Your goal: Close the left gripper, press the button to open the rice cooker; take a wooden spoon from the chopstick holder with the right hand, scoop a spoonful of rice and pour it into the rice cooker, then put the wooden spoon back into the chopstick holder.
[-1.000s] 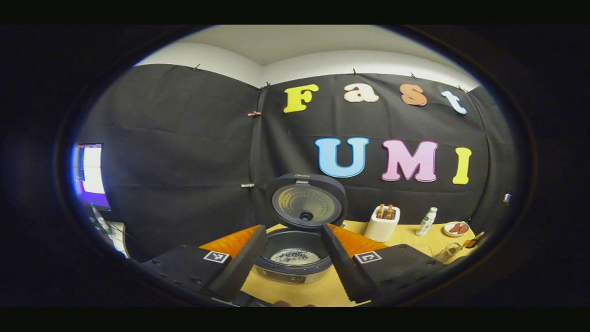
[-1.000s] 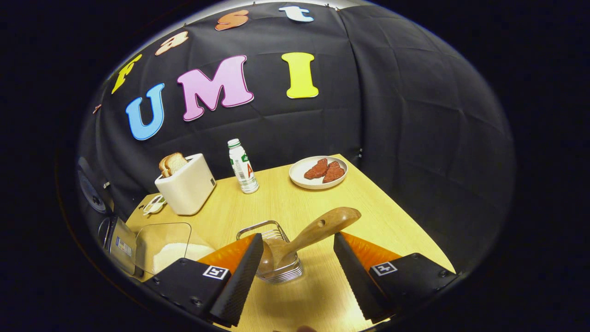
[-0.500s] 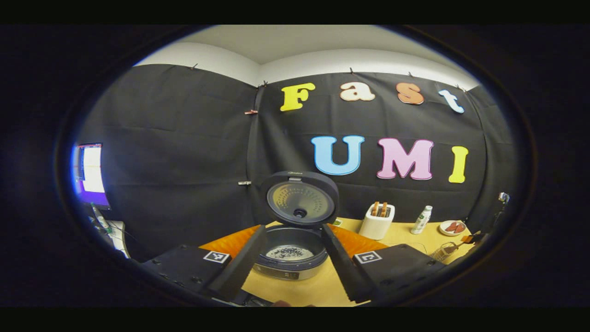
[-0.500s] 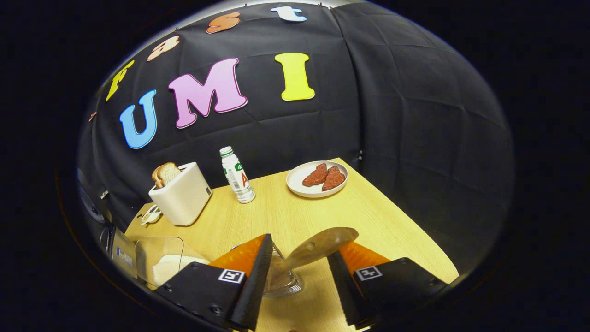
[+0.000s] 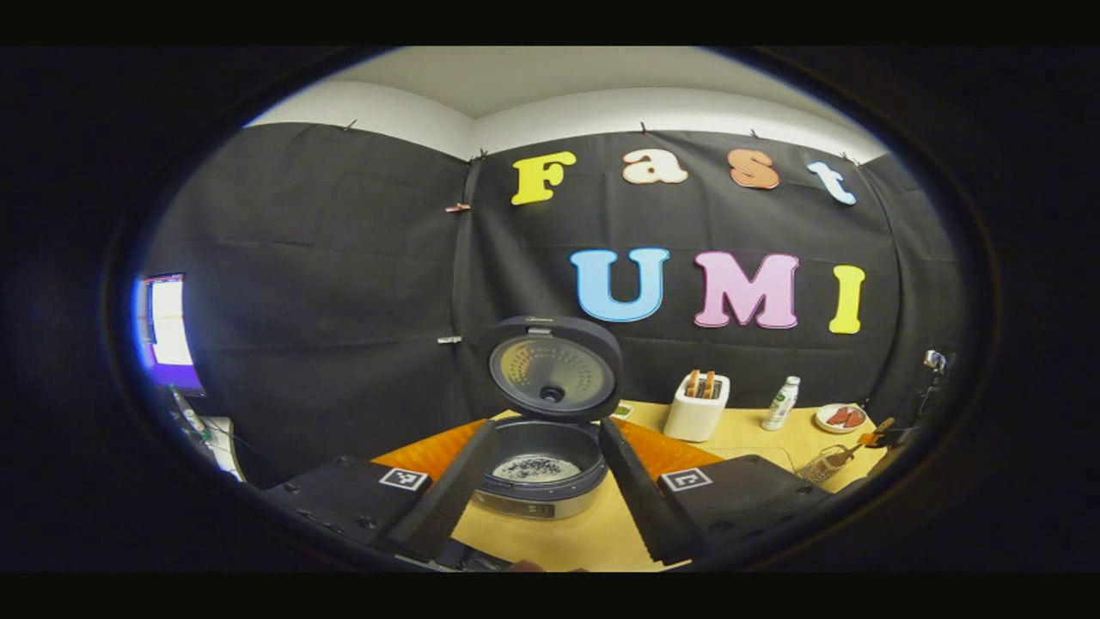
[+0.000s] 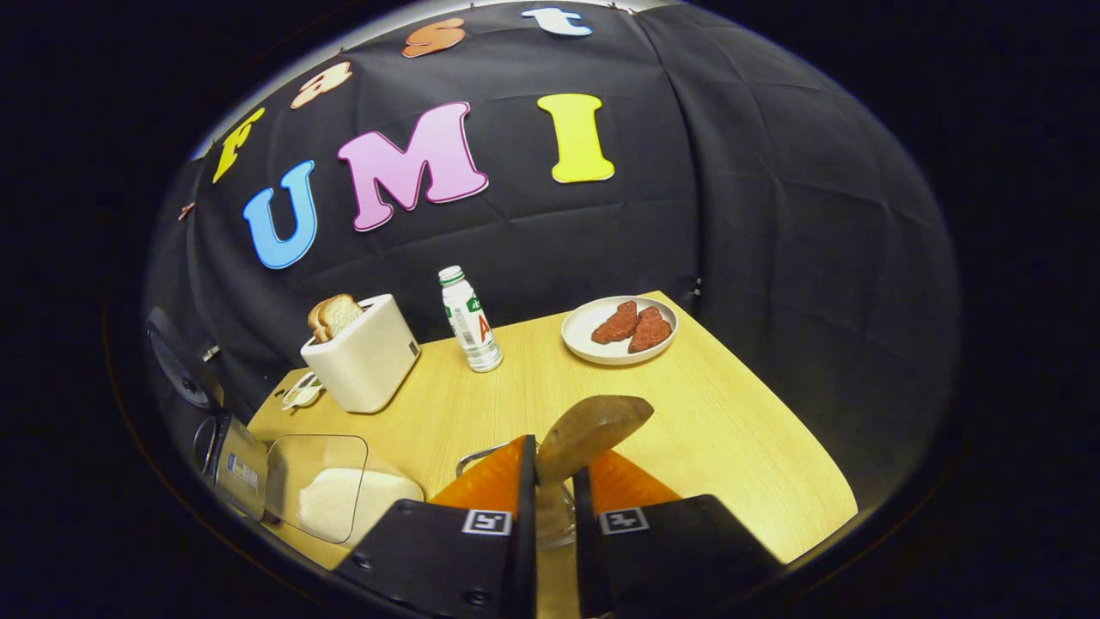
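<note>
Wooden spoon [image 6: 591, 432] is now pinched between the right gripper's [image 6: 554, 494] two fingers, which have clamped onto its handle; a second ago they stood wide apart on either side of it, so that's the big change. The spoon's broad end sticks up above the fingertips, and its lower part goes down into the wire chopstick holder [image 6: 481, 454] (mostly hidden behind the fingers now). Just left of that sits a clear container of rice [image 6: 331, 499], and farther back on the wooden table [image 6: 739, 447] are a white toaster [image 6: 365, 361] with bread in it, a small bottle [image 6: 471, 322] and a plate [image 6: 593, 348] holding two reddish pieces. Over in the left gripper view, the left gripper [image 5: 540, 481] has its fingers spread with nothing between them, hovering in front of the rice cooker [image 5: 537, 468], and it has drifted back a little since earlier, so the cooker looks a bit smaller. The cooker's lid [image 5: 550, 368] stands open and upright, and there's some rice with dark specks in the pot. Way off to the right there you can make out the right gripper at the holder.
</note>
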Demonstrator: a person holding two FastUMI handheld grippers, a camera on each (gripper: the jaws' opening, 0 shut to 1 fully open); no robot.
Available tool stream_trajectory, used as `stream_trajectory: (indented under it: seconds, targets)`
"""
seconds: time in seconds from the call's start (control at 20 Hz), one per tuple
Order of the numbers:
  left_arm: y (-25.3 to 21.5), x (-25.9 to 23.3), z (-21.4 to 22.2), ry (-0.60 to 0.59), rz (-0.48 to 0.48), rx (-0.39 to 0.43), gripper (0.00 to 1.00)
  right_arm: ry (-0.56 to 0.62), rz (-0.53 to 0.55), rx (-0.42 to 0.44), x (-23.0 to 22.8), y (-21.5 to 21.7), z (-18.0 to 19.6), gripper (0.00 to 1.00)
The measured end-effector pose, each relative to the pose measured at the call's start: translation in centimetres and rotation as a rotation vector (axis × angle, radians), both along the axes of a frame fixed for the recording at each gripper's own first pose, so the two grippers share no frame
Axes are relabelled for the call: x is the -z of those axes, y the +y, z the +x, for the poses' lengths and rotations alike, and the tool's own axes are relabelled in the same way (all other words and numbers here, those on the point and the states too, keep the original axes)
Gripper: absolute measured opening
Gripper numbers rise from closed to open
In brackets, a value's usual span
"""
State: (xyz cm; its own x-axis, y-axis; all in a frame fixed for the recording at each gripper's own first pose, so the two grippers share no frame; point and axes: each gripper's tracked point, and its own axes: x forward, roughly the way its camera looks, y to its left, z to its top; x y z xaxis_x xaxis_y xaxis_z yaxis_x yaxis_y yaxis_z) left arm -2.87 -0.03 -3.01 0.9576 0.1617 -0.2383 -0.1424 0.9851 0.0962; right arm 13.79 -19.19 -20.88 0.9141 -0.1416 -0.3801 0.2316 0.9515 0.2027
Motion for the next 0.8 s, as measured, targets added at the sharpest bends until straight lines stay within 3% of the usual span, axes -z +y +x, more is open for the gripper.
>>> stream_trajectory:
  seconds: [0.15, 0.35, 0.8]
  targets:
    - [0.2, 0.0, -0.1, 0.001, 0.006, 0.003, 0.83, 0.000, -0.008, -0.033, -0.3, 1.4, -0.2, 0.17]
    - [0.7, -0.2, -0.3, -0.004, 0.003, 0.002, 0.83, -0.032, -0.027, 0.003, -1.9, 0.9, -0.7, 0.17]
    - [1.9, -0.3, -0.6, -0.023, -0.034, 0.011, 0.83, -0.179, -0.099, 0.024, -9.9, 2.6, -2.0, 0.17]
